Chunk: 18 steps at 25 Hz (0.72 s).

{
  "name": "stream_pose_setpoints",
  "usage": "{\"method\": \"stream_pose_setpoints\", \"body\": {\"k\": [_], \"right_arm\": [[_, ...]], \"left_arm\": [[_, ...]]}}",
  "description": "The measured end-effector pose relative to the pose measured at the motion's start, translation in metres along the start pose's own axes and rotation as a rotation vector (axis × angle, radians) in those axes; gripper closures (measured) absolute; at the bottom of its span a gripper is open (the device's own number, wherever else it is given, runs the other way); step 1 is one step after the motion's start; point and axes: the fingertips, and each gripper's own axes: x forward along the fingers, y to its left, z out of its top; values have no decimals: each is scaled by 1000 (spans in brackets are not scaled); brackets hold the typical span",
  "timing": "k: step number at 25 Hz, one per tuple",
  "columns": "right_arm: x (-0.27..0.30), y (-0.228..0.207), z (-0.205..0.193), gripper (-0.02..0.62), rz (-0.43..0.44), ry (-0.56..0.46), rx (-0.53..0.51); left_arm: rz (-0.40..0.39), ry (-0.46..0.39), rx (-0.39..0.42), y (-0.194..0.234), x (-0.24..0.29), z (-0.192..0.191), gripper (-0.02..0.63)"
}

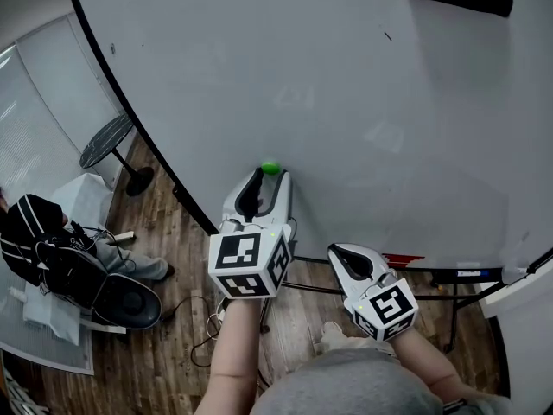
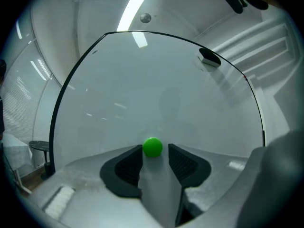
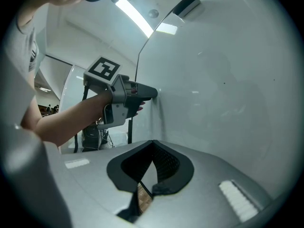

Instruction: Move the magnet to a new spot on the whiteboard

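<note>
Magnet (image 2: 152, 147) sitting free on the whiteboard (image 2: 156, 80)
Left gripper (image 2: 155, 149) jaws stand apart around it, so we should back straight off without nudging it. Right gripper (image 3: 153, 148) jaws are together and empty.

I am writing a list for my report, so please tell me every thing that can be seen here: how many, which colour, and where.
whiteboard: one, white with a black edge, fills most of the head view
magnet: one, green, on the whiteboard, between the left gripper's jaws
eraser: one, black, high on the whiteboard
table: one, black, round, left of the whiteboard
floor: brown wood, below the whiteboard
left gripper: one, grey with black pads, open, its pads not pressing the magnet
right gripper: one, grey with black pads, shut and empty, lower, right of the left gripper
</note>
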Motion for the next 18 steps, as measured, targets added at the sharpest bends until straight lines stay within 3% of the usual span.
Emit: {"method": "stream_pose_setpoints", "body": {"k": [18], "right_arm": [[4,-1,6,595,25,-6,6]], "left_arm": [[70,-8,8,6,-2,6,468]]}}
